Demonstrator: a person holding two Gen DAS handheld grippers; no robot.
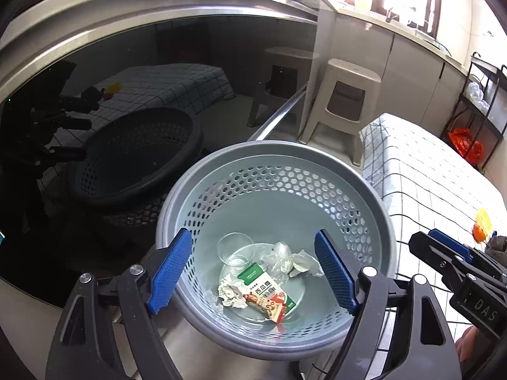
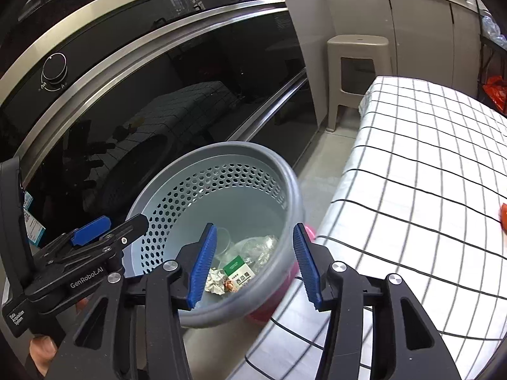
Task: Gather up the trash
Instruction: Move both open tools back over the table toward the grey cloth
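A grey perforated basket (image 1: 275,149) stands on the floor beside the table. In it lie a clear plastic cup (image 1: 236,251), crumpled clear wrap (image 1: 280,258), a green, white and red carton (image 1: 269,296) and a crumpled paper ball (image 1: 230,292). My left gripper (image 1: 253,274) hovers over the basket's near side, open, with nothing between its blue pads. My right gripper (image 2: 255,266) hangs open above the basket (image 2: 247,149) rim nearest the table, also with nothing in it. The carton (image 2: 238,271) and paper ball (image 2: 215,283) show between its fingers. Each gripper appears in the other's view: the right gripper (image 1: 426,237), the left gripper (image 2: 126,221).
A table with a black-checked white cloth (image 2: 427,158) is right of the basket, with an orange item (image 1: 480,232) on it. A dark glass oven door (image 2: 158,110) with a steel handle is behind. A beige stool (image 2: 358,63) stands farther back. Something pink (image 2: 269,310) shows under the basket.
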